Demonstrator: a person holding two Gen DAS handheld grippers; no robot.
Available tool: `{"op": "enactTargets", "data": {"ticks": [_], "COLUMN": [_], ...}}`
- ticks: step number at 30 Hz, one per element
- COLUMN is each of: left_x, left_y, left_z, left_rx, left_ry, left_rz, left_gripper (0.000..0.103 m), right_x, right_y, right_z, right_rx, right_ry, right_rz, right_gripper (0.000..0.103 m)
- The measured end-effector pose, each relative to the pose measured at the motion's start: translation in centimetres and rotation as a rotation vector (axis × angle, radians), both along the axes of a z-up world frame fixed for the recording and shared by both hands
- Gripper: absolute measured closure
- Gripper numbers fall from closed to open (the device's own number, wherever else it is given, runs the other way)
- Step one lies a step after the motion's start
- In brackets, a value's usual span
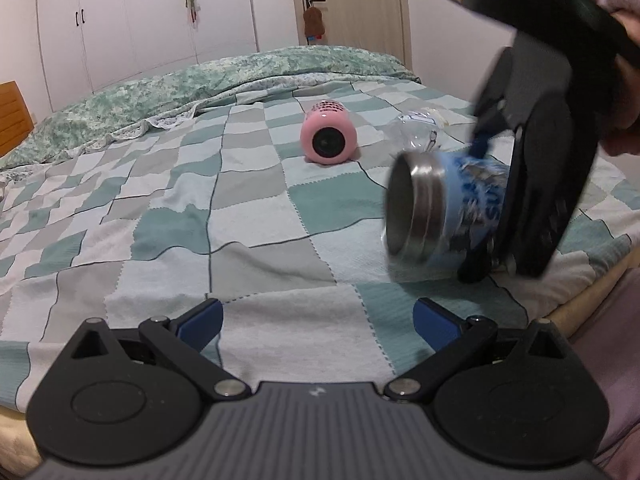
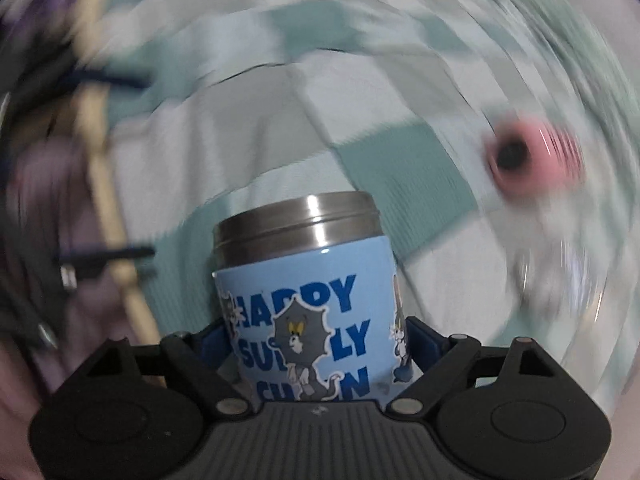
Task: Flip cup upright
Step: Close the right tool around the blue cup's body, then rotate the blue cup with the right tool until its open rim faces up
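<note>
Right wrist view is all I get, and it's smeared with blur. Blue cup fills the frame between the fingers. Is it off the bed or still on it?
Observer: Left wrist view shows the blue cup on its side, steel mouth facing left, with the right gripper clamped on its base end. Whether it touches the quilt, I cannot tell.
Operator: Left gripper doing anything?
Observer: No. The left gripper is open and holds nothing, low over the near edge of the quilt.
Operator: That pink blob, what is it?
Observer: A pink cup lying on its side farther back, with a clear plastic bottle to its right.
</note>
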State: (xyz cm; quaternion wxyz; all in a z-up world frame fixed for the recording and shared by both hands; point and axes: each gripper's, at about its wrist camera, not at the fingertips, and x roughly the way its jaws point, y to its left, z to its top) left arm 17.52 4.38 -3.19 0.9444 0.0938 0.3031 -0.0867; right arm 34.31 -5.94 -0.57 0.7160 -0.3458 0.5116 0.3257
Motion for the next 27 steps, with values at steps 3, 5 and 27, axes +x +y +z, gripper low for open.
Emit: {"op": "enactTargets", "data": {"ticks": [3,5,27], "left_x": [0.0,0.0,1.2], "left_y": [0.5,0.7,1.6], "left_z": [0.3,0.4,-0.2], "left_rx": [-0.002,-0.004,0.026], "left_ry": [-0.01,-0.014,-0.007], "left_rz": [-0.02,-0.035,-0.062], "left_gripper": [0.0,0.0,0.0], "right_x": [1.0,1.4,2.8], "right_y": [-2.1,-4.0,-6.7], "right_z": [1.2,1.3,-1.1], "right_rx": [0.108,0.204,0.37], "right_ry": [0.122,0.225,0.2], "right_rz": [-0.321,-0.543,-0.911], "right_gripper": [0.016,0.017,0.003]}}
